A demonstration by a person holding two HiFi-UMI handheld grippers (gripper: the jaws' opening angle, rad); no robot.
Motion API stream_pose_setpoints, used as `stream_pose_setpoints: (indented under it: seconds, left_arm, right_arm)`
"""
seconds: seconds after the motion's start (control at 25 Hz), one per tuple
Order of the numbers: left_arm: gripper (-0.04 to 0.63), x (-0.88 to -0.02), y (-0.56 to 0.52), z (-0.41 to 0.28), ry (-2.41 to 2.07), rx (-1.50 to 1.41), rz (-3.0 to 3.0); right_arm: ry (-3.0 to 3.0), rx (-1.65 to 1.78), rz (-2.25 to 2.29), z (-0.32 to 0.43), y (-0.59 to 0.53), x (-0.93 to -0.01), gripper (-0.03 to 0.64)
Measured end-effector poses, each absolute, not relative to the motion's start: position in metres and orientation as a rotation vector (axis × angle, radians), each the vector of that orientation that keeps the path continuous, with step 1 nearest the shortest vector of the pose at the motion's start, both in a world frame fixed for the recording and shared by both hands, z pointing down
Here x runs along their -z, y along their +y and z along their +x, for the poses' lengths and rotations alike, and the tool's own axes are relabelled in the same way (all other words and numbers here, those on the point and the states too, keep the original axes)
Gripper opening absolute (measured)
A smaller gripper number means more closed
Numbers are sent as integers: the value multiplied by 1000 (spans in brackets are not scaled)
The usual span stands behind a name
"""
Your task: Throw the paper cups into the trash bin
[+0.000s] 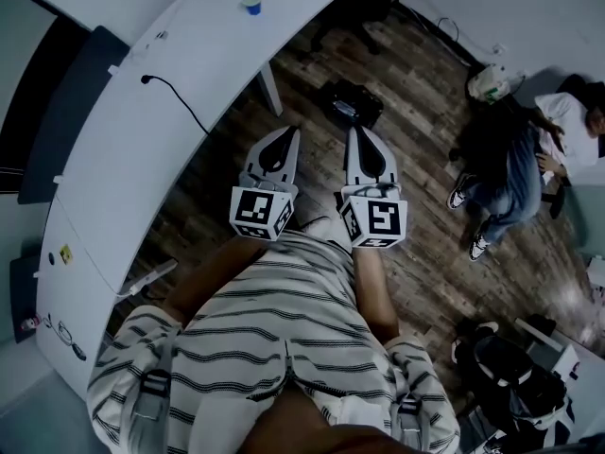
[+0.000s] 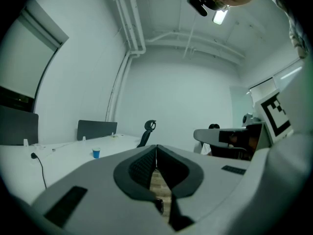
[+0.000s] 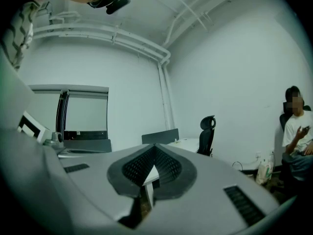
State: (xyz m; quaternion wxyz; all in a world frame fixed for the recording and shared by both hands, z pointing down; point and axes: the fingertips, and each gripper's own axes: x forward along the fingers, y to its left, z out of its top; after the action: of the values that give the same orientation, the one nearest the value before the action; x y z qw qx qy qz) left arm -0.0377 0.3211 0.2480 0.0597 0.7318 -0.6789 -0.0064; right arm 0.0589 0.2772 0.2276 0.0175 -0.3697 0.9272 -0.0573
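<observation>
A small blue paper cup (image 1: 250, 4) stands far off on the long white table (image 1: 189, 74); the left gripper view shows the same cup (image 2: 96, 152) at its left. My left gripper (image 1: 286, 132) and right gripper (image 1: 359, 130) are held side by side over the wooden floor, well short of the cup. Both are shut with their tips together and nothing between them, as the left gripper (image 2: 156, 147) and right gripper (image 3: 154, 146) views show. No trash bin is in sight.
A black cable (image 1: 180, 97) lies on the table. A black office chair (image 2: 146, 131) stands beyond the table's far end. A dark bag (image 1: 352, 104) sits on the floor ahead, and a seated person (image 1: 515, 164) is at the right.
</observation>
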Motion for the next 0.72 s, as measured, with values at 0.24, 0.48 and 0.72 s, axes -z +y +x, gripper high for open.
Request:
stream_pose_setpoints:
  seconds: [0.24, 0.48, 0.72]
  left_arm:
    - [25, -256, 306, -37, -2015, 10, 2225]
    - [25, -261, 275, -43, -1981, 18, 2248]
    - [25, -265, 227, -63, -1950, 7, 2260]
  right_arm:
    - [2891, 187, -1170, 54, 266, -234, 11]
    - [2881, 179, -1220, 49, 237, -236, 11]
    - [2877, 189, -1243, 28, 196, -240, 11]
